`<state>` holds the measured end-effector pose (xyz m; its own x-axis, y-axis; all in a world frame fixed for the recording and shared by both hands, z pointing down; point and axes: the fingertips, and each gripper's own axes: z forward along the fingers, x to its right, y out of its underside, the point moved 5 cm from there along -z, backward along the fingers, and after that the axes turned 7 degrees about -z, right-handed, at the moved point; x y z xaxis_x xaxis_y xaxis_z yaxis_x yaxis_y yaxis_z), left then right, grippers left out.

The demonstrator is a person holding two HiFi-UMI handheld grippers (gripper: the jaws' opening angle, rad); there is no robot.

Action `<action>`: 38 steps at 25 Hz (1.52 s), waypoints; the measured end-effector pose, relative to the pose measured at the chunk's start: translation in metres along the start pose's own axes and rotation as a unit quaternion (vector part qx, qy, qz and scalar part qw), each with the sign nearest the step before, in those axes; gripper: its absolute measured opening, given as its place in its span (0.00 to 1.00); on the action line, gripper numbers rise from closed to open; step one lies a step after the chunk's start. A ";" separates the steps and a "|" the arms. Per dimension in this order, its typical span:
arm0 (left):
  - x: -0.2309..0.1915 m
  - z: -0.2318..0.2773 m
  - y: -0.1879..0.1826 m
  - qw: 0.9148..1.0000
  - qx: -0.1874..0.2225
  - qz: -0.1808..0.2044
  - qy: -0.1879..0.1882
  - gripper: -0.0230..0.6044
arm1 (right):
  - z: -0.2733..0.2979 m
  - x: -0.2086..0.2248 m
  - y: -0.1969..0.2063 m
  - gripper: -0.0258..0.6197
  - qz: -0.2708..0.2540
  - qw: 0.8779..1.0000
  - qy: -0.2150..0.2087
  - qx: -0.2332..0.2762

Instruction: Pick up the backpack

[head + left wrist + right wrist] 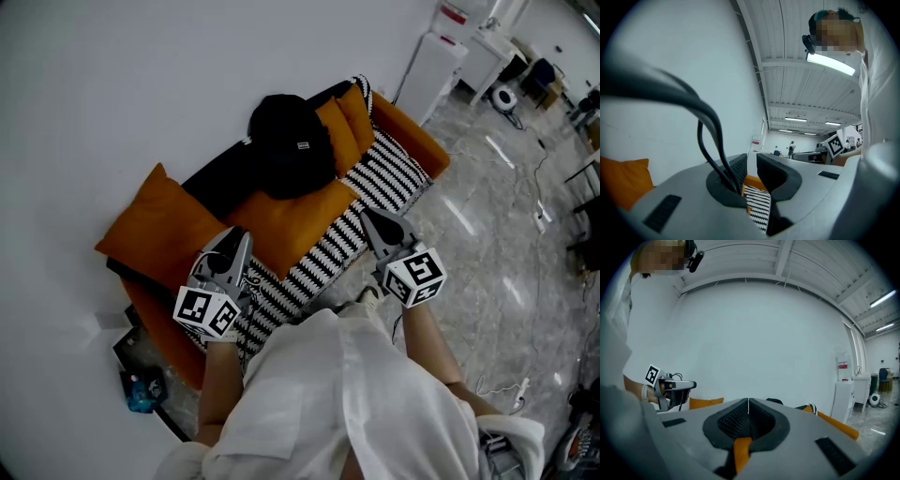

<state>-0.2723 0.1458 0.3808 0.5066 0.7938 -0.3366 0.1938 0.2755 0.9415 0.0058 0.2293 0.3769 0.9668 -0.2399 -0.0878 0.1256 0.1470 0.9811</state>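
A white wall (112, 84) and a pale glossy floor (497, 234) frame an orange sofa (417, 141) that we look down on from above. A black-and-white striped cover (384, 178) lies over its seat, and orange cushions (155, 234) lean along the back. The black backpack (292, 145) sits on the sofa against the wall, resting on a cushion, well ahead of both our tools and touched by neither.

We hold the left gripper (240, 240) level over the near edge of the seat. Its jaws stand a narrow gap apart with nothing between them; through the gap we see only striped cover and orange sofa beyond.

We hold the right gripper (373, 221) over the seat's front edge, pointing a little downward towards the sofa. Its jaws are pressed together, tip to tip, and hold nothing. The two grippers are apart from each other, with the backpack beyond and between them.
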 end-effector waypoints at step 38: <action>-0.118 0.207 0.022 0.995 -0.033 -0.067 -0.059 0.17 | 0.234 0.164 0.052 0.07 0.020 0.990 -0.121 -0.072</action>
<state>-0.1536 -0.0544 0.4382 0.5756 0.6798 -0.4545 0.2119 0.4128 0.8858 0.1189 -0.0266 0.4535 0.8920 -0.4518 0.0116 0.1354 0.2917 0.9469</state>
